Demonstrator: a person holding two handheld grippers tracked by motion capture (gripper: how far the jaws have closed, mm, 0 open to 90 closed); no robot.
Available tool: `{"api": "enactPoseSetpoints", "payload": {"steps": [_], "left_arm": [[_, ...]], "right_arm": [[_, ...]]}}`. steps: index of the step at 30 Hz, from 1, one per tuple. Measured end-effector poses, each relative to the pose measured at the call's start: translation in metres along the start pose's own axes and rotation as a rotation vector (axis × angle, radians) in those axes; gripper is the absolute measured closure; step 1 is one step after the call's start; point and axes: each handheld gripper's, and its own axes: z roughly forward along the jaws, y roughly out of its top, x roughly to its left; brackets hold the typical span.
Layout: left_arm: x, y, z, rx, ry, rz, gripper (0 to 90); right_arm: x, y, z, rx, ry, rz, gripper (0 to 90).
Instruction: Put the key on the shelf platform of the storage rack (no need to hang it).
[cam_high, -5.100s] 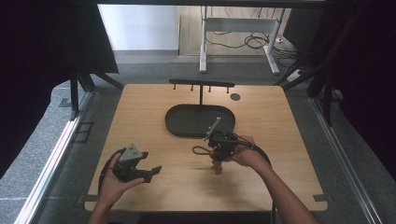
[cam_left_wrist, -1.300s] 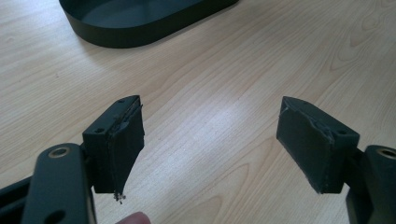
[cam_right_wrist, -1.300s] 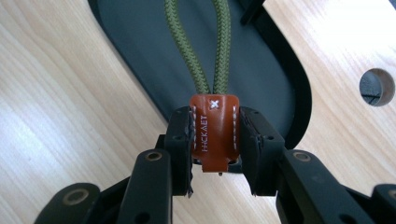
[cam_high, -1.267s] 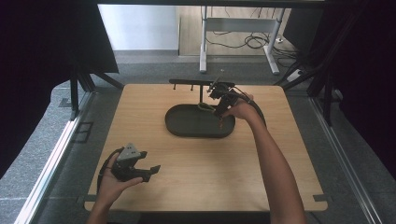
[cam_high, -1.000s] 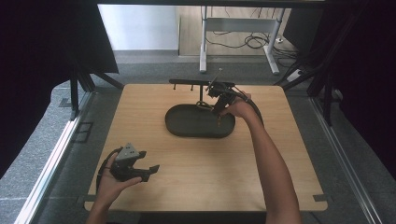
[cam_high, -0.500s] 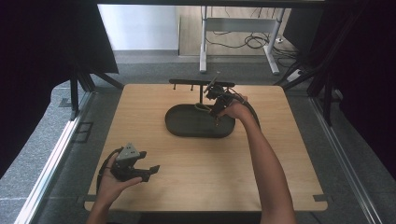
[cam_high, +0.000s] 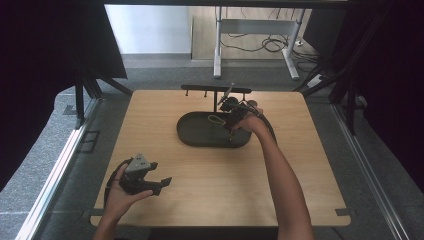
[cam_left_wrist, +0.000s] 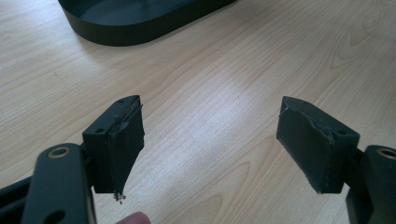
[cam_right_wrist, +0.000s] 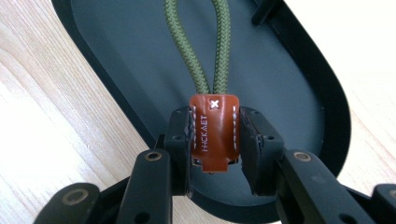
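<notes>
Keychain (cam_right_wrist: 213, 133), brown tab with green cord loop, sits clamped in the right gripper's (cam_right_wrist: 215, 140) fingers above the tray (cam_right_wrist: 116, 56); left gripper (cam_left_wrist: 210, 144) fingers gape wide, empty, over the tabletop (cam_left_wrist: 224, 84).

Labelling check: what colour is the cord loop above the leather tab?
Olive green, braided cord loop; clearest in right gripper view.

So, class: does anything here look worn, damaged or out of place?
Yes. The black padding on the left gripper is frayed, its edges peeling with loose threads hanging. The leather tab of the green cord loop sits clamped squarely in the right gripper; nothing spilled.
</notes>
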Motion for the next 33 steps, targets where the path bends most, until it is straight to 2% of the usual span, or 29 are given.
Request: {"api": "enactPoseSetpoints", "payload": {"steps": [10, 14, 17, 33], "left_arm": [[0.000, 0.000, 0.000, 0.006, -0.002, 0.002, 23.5], [0.000, 0.000, 0.001, 0.007, -0.001, 0.000, 23.5], [0.000, 0.000, 0.001, 0.008, -0.003, 0.003, 23.5], [-0.001, 0.000, 0.001, 0.006, -0.002, 0.004, 23.5]], "right_arm": [[0.001, -0.006, 0.013, 0.017, -0.002, 0.000, 65.6], [0.000, -0.008, 0.014, 0.002, 0.004, 0.003, 65.5], [0.002, -0.009, 0.014, 0.008, 0.003, -0.006, 57.5], [0.003, -0.017, -0.008, -0.065, 0.005, 0.017, 52.3]]}}
